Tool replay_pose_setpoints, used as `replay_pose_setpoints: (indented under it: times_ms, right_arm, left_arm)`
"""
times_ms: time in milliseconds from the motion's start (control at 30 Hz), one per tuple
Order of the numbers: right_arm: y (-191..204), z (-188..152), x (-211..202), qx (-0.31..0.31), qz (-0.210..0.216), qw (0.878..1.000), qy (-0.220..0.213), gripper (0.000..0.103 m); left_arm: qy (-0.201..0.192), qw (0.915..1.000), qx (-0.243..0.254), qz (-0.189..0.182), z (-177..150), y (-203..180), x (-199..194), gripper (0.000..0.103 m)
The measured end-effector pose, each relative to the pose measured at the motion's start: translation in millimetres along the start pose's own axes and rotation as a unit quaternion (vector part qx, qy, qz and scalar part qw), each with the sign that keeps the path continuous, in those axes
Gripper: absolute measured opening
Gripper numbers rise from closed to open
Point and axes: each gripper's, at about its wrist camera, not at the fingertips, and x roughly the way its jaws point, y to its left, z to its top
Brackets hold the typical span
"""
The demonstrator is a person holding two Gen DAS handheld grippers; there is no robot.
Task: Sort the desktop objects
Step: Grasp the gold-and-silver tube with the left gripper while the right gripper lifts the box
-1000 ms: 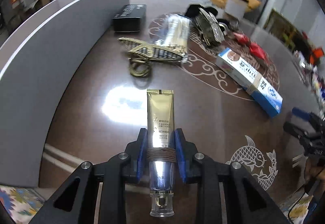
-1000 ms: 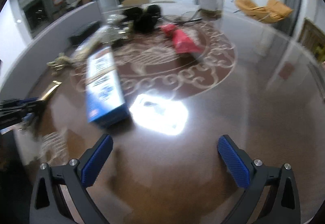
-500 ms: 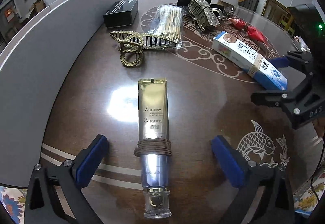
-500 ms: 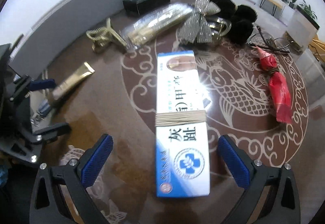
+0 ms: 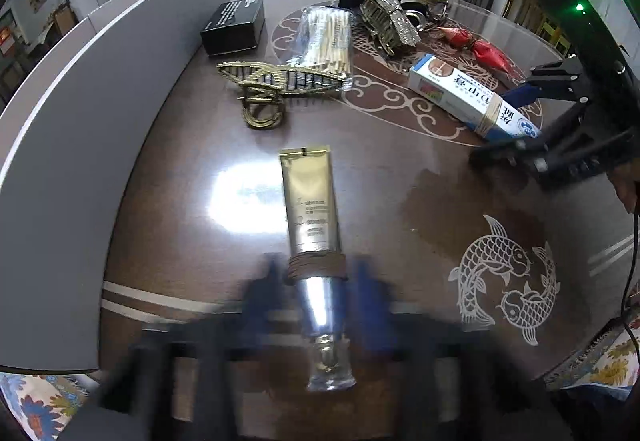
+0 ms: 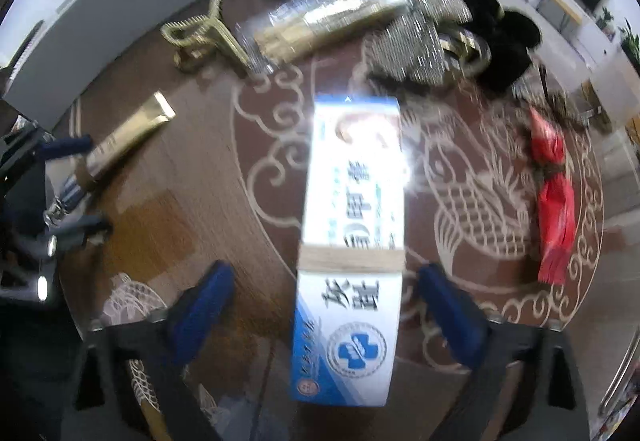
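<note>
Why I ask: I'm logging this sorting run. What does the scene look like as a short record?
left gripper: shut on gold tube, at its banded end
right gripper: jaws have just been closing, astride blue-and-white box, pads not touching
table: dark wood, fish inlay
also on table: gold hair claw, black box

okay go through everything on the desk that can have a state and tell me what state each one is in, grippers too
left gripper: shut on the gold tube, pads blurred.
gold tube: flat, band wound round it, cap on.
right gripper: open, jaws just closing, astride the blue and white box.
blue and white box: flat, rubber-banded, closed.
black box: closed.
gold hair claw: lying on its side.
</note>
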Motion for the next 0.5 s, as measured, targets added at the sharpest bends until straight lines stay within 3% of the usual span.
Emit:
replay_pose_setpoints:
  times_ms: [67, 200, 400, 500]
  right_arm:
    - [1.1, 3.6, -3.8, 0.000, 0.001, 1.000, -0.002, 0.046]
    - [-2.6, -0.5, -11.3, 0.010, 0.016, 1.000, -0.001, 0.045]
    - [-0.4, -26.0, -52.0, 0.031, 0.044, 0.997, -0.047, 0.045]
    - [-5.9, -32.0, -62.4, 0.034, 0.046, 0.997, -0.049, 0.045]
  left_arm:
    - [-0.001, 0.9999, -0.011, -0.007, -1.8, 6.6, -1.1, 0.029]
    - [-0.023, 0.9992, -0.029, -0.018, -6.4, 14.2, -15.7, 0.029]
    - [-0.048, 0.9982, -0.030, -0.021, -12.6, 13.7, -39.7, 0.029]
    - [-0.050, 0.9981, -0.028, -0.024, -13.3, 11.2, -42.5, 0.029]
